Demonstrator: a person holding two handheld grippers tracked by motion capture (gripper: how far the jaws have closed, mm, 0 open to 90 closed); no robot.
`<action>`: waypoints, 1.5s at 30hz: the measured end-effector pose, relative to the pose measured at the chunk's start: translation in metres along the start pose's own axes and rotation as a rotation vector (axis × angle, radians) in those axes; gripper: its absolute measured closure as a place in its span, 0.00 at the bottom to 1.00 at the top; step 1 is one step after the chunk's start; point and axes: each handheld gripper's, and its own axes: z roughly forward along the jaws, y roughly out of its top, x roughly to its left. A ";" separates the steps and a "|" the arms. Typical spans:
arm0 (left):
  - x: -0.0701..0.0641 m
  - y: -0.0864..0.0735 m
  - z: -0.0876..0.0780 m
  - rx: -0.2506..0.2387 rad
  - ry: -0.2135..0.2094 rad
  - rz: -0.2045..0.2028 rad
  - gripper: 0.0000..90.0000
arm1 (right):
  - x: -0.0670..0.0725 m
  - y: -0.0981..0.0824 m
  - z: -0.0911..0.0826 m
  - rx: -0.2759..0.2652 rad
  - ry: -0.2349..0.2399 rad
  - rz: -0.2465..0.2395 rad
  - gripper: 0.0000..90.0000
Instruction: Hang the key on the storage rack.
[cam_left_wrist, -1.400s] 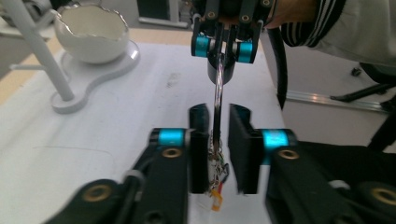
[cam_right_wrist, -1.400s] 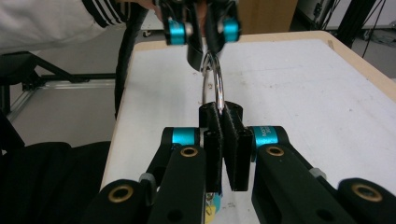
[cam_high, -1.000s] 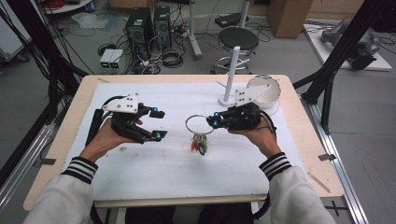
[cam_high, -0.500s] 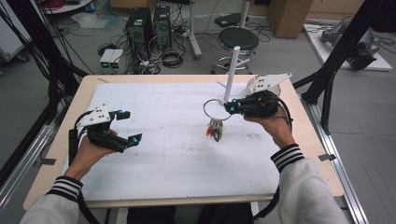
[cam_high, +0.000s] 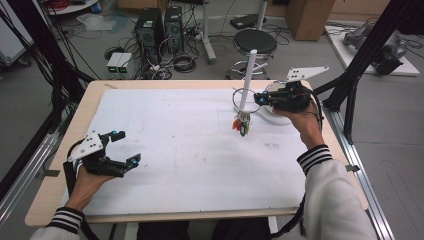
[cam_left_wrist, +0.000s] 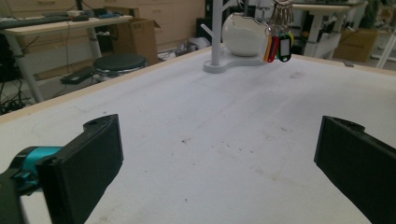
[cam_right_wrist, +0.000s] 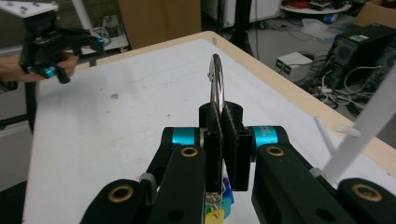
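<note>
1. High view: the key ring (cam_high: 240, 95) with its bunch of coloured tags (cam_high: 242, 124) hangs at the far right of the white surface (cam_high: 190, 150), pinched at the tip of the right tongs (cam_high: 258, 98). The ring sits just beside the white stand post (cam_high: 248, 77); whether they touch cannot be told. The stand base and a white bowl (cam_high: 272, 116) lie under the right hand. The left tongs (cam_high: 125, 148) are at the near left, well apart from the ring, jaws wide apart, holding nothing.
2. Left gripper view: both black jaws stand wide apart over bare surface, having just been opening, nothing between them. Far ahead the tags (cam_left_wrist: 277, 45) hang in front of the bowl (cam_left_wrist: 246, 28), beside the post (cam_left_wrist: 216, 30).
3. Right gripper view: the right tongs (cam_right_wrist: 222, 135) are clamped together on the metal ring (cam_right_wrist: 216, 81), which rises upright from the pads; the tags (cam_right_wrist: 219, 205) dangle below. The post (cam_right_wrist: 369, 126) stands at right, the left tongs (cam_right_wrist: 70, 51) far off at left.
</note>
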 end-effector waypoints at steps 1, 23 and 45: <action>-0.001 -0.004 -0.001 -0.004 0.008 -0.008 0.02 | -0.002 0.000 0.000 -0.002 -0.003 0.003 0.98; -0.007 -0.043 -0.019 -0.122 0.115 -0.065 0.02 | -0.047 -0.014 0.020 0.010 -0.098 0.127 0.98; -0.012 -0.048 -0.022 -0.154 0.150 -0.041 0.02 | -0.075 -0.032 0.037 0.034 -0.154 0.229 0.98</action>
